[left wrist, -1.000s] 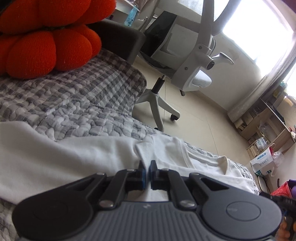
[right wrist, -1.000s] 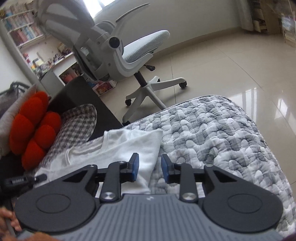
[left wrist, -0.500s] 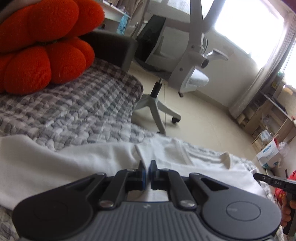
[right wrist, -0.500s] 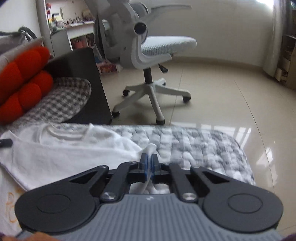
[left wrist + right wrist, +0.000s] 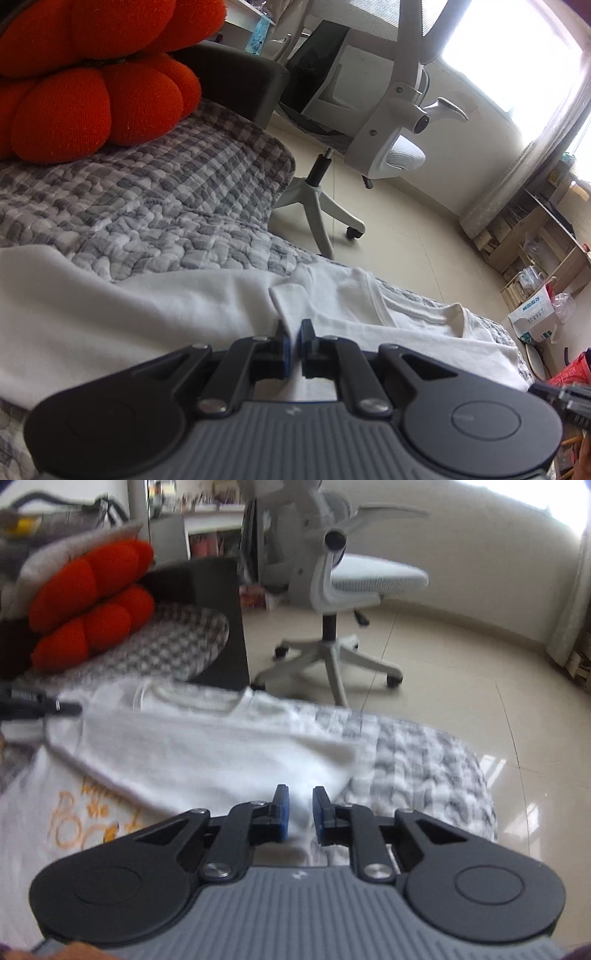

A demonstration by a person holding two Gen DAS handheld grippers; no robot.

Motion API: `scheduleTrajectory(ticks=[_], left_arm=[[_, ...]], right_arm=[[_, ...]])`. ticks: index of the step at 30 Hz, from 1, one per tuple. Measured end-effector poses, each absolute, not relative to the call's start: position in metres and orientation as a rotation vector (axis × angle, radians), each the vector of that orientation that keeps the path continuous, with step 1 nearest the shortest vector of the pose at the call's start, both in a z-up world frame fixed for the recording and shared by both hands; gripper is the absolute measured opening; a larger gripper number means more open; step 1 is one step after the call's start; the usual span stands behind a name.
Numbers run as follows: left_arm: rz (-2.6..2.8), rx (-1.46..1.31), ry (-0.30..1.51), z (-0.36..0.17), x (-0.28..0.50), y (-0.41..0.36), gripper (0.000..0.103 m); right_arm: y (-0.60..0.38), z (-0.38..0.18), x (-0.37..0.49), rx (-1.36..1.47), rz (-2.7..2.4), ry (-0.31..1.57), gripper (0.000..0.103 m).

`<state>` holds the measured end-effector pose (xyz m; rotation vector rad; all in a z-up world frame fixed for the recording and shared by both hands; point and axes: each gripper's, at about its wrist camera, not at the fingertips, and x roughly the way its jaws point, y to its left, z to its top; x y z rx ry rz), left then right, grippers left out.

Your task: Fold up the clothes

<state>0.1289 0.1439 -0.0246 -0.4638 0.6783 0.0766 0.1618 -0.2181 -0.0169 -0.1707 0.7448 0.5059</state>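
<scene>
White cotton T-shirt [image 5: 207,753] lies on grey quilted bed [image 5: 424,760], its side just folded inward. We keep left gripper [image 5: 294,341] pinching the fabric; right gripper [image 5: 300,812] is opening, letting go. Next fold due.

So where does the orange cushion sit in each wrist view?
Left wrist: orange cushion fills the top left corner, resting on the grey quilt.
Right wrist: it sits at the left edge, upper half.
Shared landmark: the white office chair on the floor.
</scene>
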Motion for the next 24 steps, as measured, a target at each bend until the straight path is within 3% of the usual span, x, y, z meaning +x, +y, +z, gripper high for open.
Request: scheduleTrajectory(ticks=[10,12,15,20,23,24], left_arm=[[0.070,-0.484,0.695,-0.024,0.125,0.151,0.010],[0.060,-0.478,0.697,-0.024,0.125,0.151,0.010],[0.064,-0.469,0.697,-0.025,0.127,0.149,0.010],[0.072,-0.466,0.702,-0.027,0.129,0.147,0.010],[0.071,-0.464,0.701,-0.027,0.129,0.147,0.010],[0.073,-0.462,0.700,-0.027,0.129,0.147,0.010]], right_arm=[[-0.213,-0.019,0.155,-0.220,0.456,0.823,0.011],[-0.222,-0.015,0.158,-0.160,0.456,0.805,0.012],[-0.238,-0.012,0.169,-0.018,0.390,0.766,0.023],[-0.254,-0.022,0.205,0.271,0.339,0.786,0.026],[-0.247,-0.035,0.224,0.319,0.322,0.826,0.029],[-0.243,-0.035,0.225,0.285,0.321,0.811,0.025]])
